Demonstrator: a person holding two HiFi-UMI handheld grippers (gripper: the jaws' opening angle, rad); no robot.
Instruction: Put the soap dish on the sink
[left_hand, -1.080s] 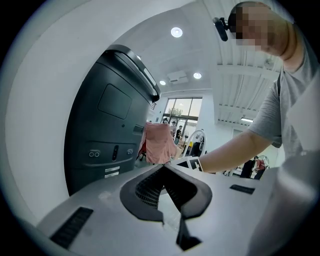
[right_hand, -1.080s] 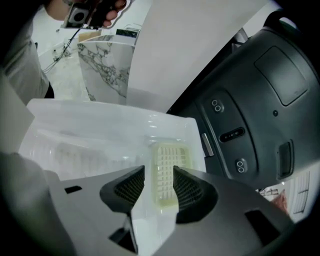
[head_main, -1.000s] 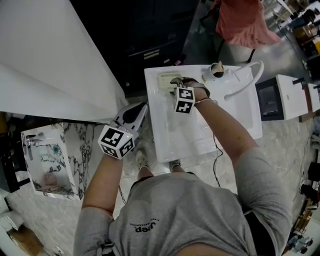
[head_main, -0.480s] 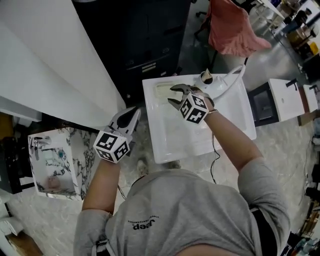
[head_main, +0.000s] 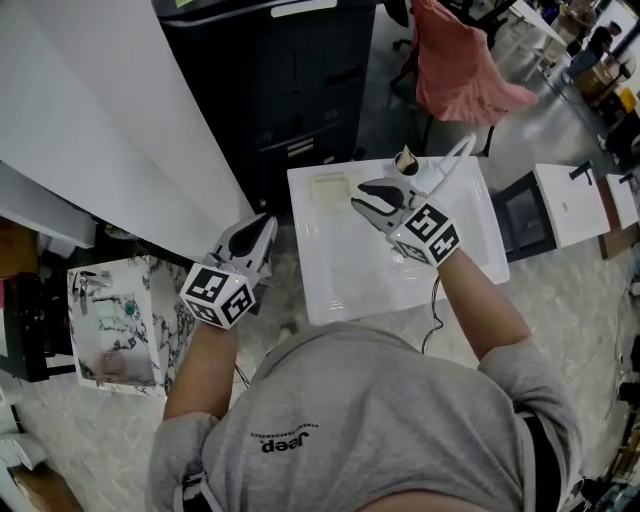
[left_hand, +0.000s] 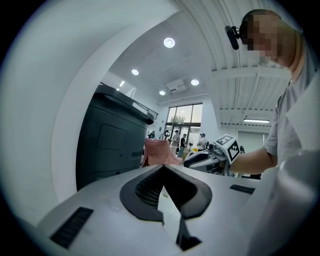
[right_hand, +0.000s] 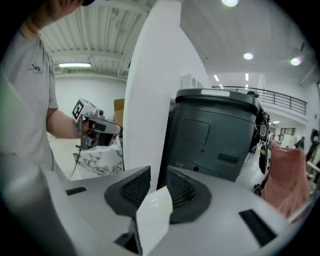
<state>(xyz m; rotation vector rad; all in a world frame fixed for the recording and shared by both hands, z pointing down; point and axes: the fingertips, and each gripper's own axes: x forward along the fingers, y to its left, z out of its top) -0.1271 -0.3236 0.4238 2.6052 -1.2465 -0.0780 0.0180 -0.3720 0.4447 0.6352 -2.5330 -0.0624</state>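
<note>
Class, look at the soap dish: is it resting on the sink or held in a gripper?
On the sink: the soap dish lies flat at one of its corners, with nothing gripping it.

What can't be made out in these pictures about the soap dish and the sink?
- Soap dish: head view only, too small to tell whether soap lies in it; neither gripper view shows it.
- Sink: head view, near right part hidden by the person's forearm.
- Small brown-and-white item beside the faucet: head view, too small to identify.
</note>
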